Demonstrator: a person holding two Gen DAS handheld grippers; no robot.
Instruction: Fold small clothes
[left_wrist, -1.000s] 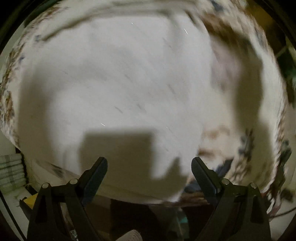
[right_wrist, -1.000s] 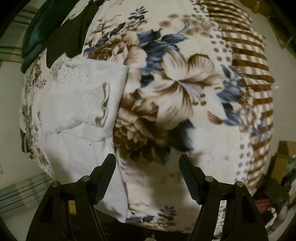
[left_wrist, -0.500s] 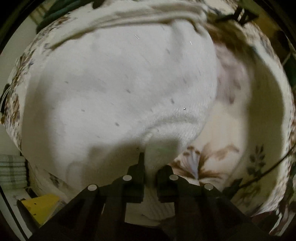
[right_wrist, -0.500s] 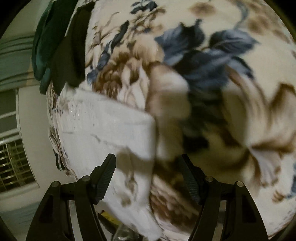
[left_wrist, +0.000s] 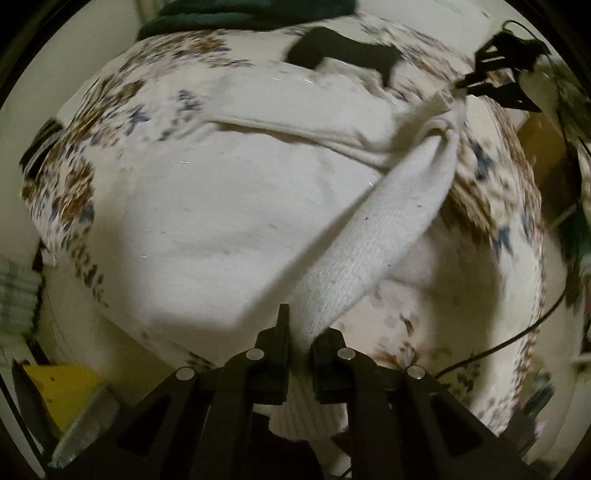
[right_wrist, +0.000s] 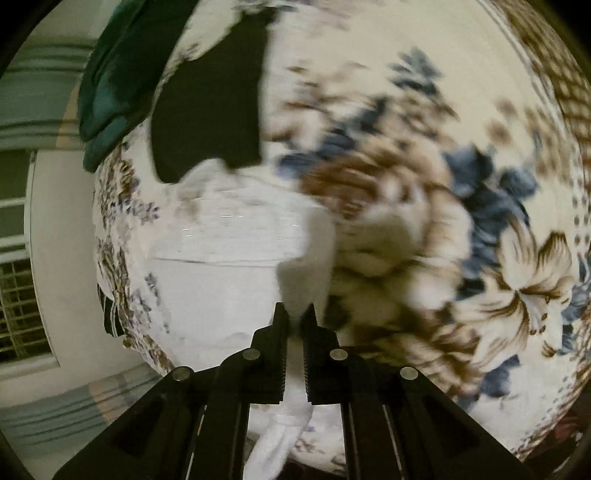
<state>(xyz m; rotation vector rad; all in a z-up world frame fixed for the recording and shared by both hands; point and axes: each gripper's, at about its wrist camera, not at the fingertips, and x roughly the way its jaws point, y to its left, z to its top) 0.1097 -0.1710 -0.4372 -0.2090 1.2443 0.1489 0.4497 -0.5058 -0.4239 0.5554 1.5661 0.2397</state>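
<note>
Both tools, left tool (left_wrist: 300, 334) and right tool (right_wrist: 294, 322), pinch the white garment (left_wrist: 229, 206).

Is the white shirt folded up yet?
Not yet. The white shirt lies mostly spread; left gripper and right gripper each pinch an edge.

A floral blanket (right_wrist: 424, 229) carries white (left_wrist: 221, 206), black (right_wrist: 210, 110) and green clothes (right_wrist: 114, 74).

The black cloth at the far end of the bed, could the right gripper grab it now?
Probably not yet. The right gripper is shut on the white garment, so its jaws are full. The black cloth lies uncovered beyond it.
</note>
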